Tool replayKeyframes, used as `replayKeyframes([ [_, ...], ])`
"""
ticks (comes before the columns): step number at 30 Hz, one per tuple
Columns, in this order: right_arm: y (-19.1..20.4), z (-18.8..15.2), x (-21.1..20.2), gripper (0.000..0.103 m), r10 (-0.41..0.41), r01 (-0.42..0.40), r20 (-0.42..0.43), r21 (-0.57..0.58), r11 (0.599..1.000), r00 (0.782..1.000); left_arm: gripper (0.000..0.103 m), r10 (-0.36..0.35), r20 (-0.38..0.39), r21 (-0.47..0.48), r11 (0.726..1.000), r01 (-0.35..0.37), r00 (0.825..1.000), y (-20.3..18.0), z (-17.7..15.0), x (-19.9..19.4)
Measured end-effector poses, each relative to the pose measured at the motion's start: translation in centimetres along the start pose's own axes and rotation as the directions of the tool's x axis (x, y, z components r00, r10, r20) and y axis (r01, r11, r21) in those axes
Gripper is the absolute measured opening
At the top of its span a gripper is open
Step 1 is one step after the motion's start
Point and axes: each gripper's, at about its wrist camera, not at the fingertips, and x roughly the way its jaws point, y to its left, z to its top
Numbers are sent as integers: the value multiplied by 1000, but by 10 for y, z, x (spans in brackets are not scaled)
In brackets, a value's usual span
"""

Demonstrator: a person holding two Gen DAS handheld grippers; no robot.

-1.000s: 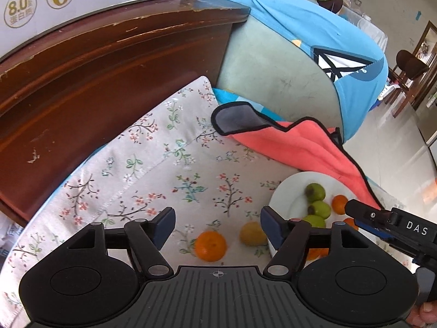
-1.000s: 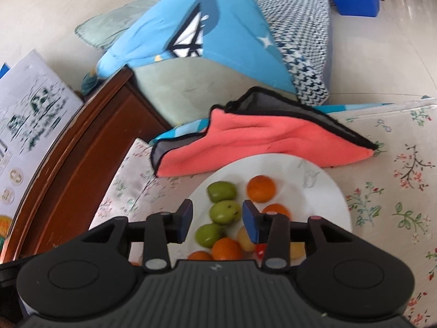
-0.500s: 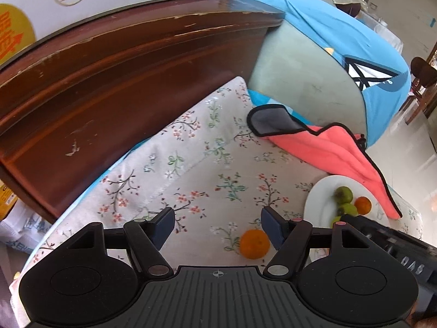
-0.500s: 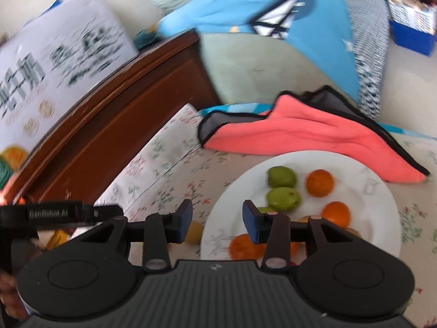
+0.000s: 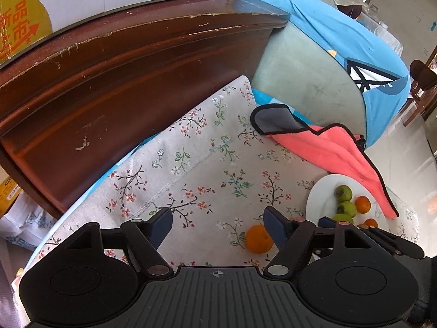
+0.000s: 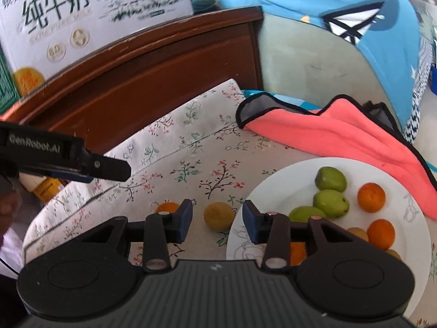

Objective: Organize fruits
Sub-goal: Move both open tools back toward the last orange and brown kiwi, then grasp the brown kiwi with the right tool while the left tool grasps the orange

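Right tool: jaws part-spread, nothing between the pads. Over the last second it has swung off the white plate and now faces a yellow-brown fruit lying on the floral cloth just outside the plate's near-left rim. Judged the next pick; the jaw gap looks barely wider than the fruit.

Left tool: jaws spread wide, empty, and they have just been opening further. The orange that a second ago sat between its fingers now lies beside the right-hand finger, on the cloth a little short of the plate. Judged the second stray to gather.

Fruits, loose: two, as above. Yellow-brown one dull and matte, roundish, possibly a small pear or plum; the view is too soft to say. Orange glossy, round.

Fruits, on plate: three green, at least three orange, one or two yellowish, partly hidden behind the right tool.

Adjacent: coral towel overlapping the plate's far rim.
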Motion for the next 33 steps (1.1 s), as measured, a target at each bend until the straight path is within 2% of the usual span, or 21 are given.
replayKeyframes([
  [11,15,-5,18,42,-37,35,-6,-167,985,999,74,-3,-5,0,1000,3,1000,1,-2,0],
  [20,31,-11,23,30,-101,101,17,-328,939,995,74,-1,-7,-3,1000,1,1000,3,-1,-1],
  [28,33,-11,22,27,-123,122,19,-344,931,992,74,-1,-10,-4,1000,1,1000,5,-2,-1],
  [33,33,-6,16,27,-82,80,6,-305,949,997,74,-6,-11,-11,1000,6,1000,5,0,-1],
])
